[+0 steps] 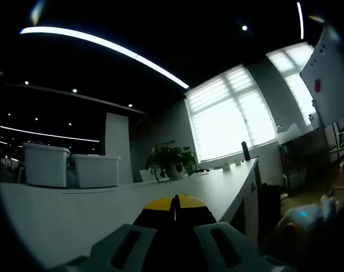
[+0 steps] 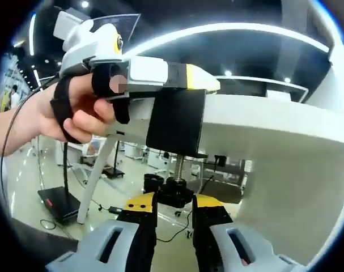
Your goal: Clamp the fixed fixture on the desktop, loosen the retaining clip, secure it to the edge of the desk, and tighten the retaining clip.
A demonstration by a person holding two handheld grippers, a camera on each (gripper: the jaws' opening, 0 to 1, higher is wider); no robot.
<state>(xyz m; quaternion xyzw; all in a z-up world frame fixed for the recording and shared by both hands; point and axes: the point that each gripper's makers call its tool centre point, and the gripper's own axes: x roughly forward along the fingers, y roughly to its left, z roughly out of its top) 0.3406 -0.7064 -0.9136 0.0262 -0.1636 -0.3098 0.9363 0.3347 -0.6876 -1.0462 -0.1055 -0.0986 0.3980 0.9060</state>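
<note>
Your clamp (image 2: 176, 126) sits on the near edge of the desk (image 2: 262, 122): a flat black, box-shaped body hanging below the white desktop, with a threaded metal screw (image 2: 178, 166) running down to a black knob (image 2: 174, 192). Your right gripper (image 2: 174, 226) has its yellow-tipped black jaws clenched on that knob from beneath, one jaw on each side.

Your left gripper (image 2: 160, 76) comes in from the left in the right gripper view, level with the desktop, its yellow tips meeting the top of the clamp. Your hand (image 2: 69, 113), strapped in black, holds its white handle. In the left gripper view the left gripper (image 1: 174, 212) shows its jaws pressed together over the desk (image 1: 75, 209), the yellow tips meeting along a thin seam; whether they pinch the clamp's upper lip you cannot tell from there.

The desk is a long, smooth white slab with a thick rounded edge, carried on slanted white legs (image 2: 98, 175). Far along it stand a potted plant (image 1: 172, 161), two pale rectangular bins (image 1: 69, 165) and a dark upright bottle (image 1: 246, 151).

The room is a dim open office: dark ceiling with curved light strips (image 1: 103, 48), large windows with white blinds (image 1: 231, 113), glossy floor with a black base plate (image 2: 58, 204) and cables under the desk.
</note>
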